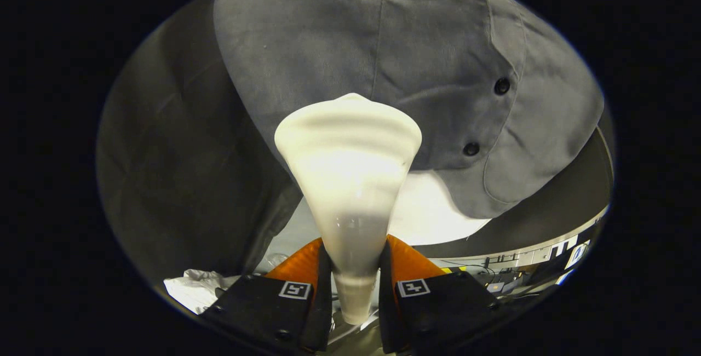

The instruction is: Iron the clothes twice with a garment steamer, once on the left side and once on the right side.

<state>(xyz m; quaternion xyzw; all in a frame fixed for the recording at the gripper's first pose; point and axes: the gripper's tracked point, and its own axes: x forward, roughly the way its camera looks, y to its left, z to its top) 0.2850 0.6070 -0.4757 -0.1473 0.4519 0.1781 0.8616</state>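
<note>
A cream-white garment steamer [350, 181] stands up between my two fingers, its narrow neck clamped by both and its wide head flaring out just ahead of them. My gripper [355, 279] is shut on that neck. Right beyond the steamer head hangs a grey button-front shirt [339, 49]. Its placket with dark buttons [501, 86] runs to the right of the head. The head sits close to the cloth left of the placket, near the shirt's lower hem; I cannot tell whether it touches.
A grey sleeve [175, 170] hangs to the left of the fingers. A white surface [432, 213] lies under the hem, crumpled white material [191, 287] sits by the left finger, and a room with cables and equipment [520, 274] shows beyond the right finger.
</note>
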